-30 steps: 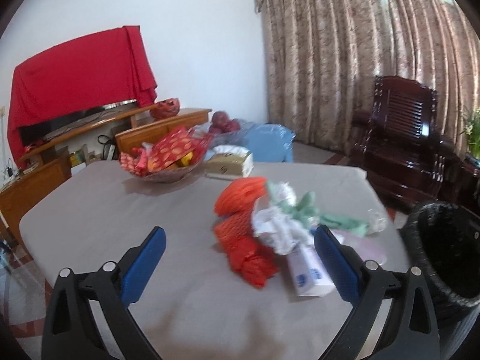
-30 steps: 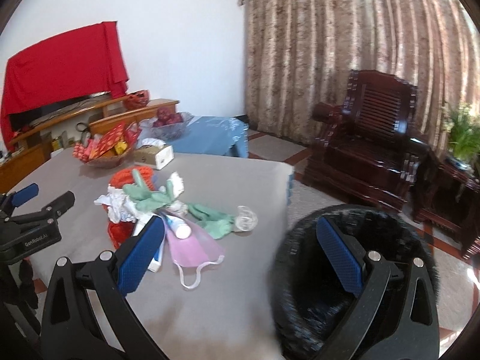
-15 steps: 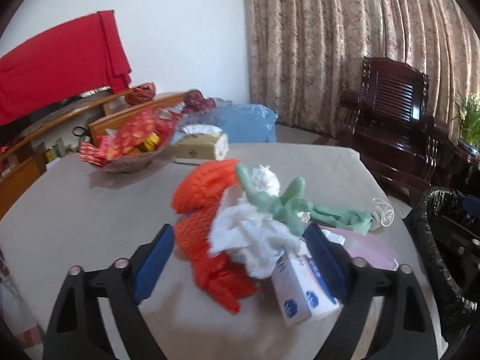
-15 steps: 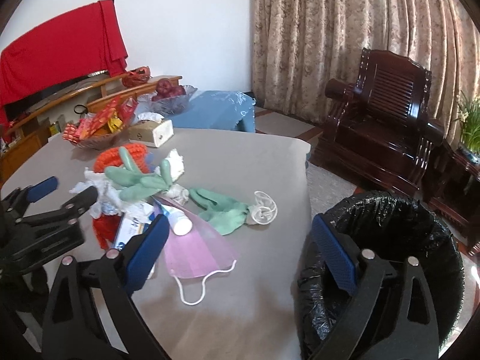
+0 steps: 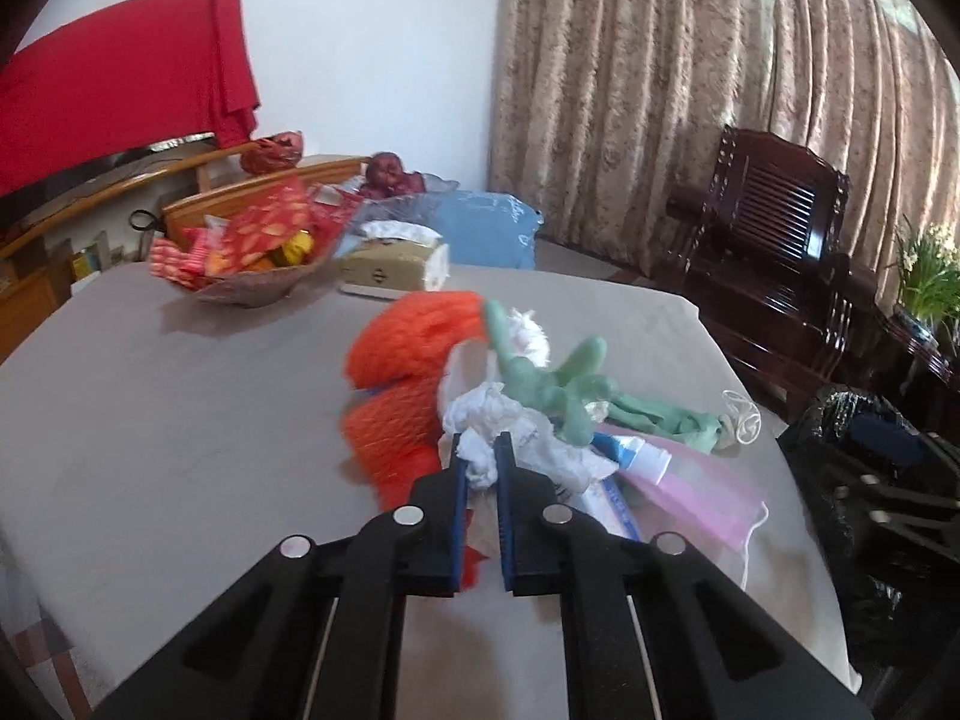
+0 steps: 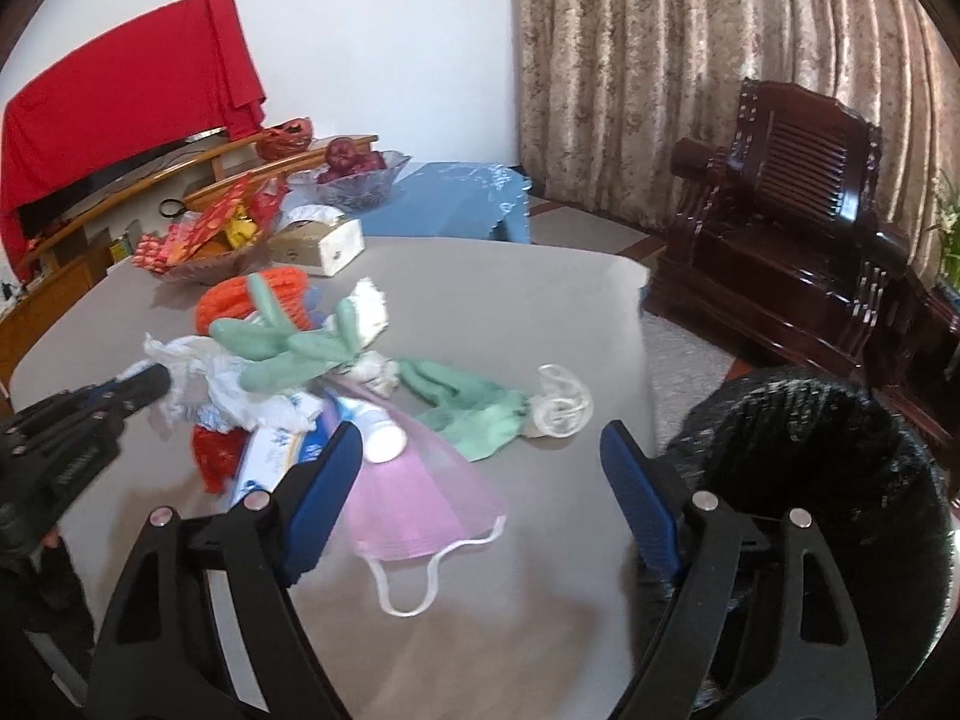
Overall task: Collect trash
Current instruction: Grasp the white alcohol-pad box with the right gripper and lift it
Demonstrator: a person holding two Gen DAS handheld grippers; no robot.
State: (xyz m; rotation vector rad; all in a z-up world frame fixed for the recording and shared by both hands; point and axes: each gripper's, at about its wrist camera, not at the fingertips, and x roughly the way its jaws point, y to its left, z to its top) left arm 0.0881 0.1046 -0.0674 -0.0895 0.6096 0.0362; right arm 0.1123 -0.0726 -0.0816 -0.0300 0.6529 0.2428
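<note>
Looking along the left gripper (image 5: 480, 457): clamped tight on a crumpled white tissue wad (image 5: 480, 420) at the near edge of the trash heap, orange mesh netting (image 5: 408, 384) just left, green rubber glove (image 5: 558, 390) beyond on the grey table (image 5: 150, 420).

Looking along the right gripper (image 6: 480, 450): closing but wide apart, nothing pinched; pink face mask (image 6: 414, 498) between the pads, black-lined bin (image 6: 810, 480) just right.

A white wall (image 6: 384, 48) stands at the back. Long brown curtains (image 6: 660, 78) hang beside it, with light coming through. A dark wooden chair (image 6: 792, 204) sits near them. A red cloth (image 6: 120, 120) covers something on a low wooden cabinet (image 6: 54, 294).
</note>
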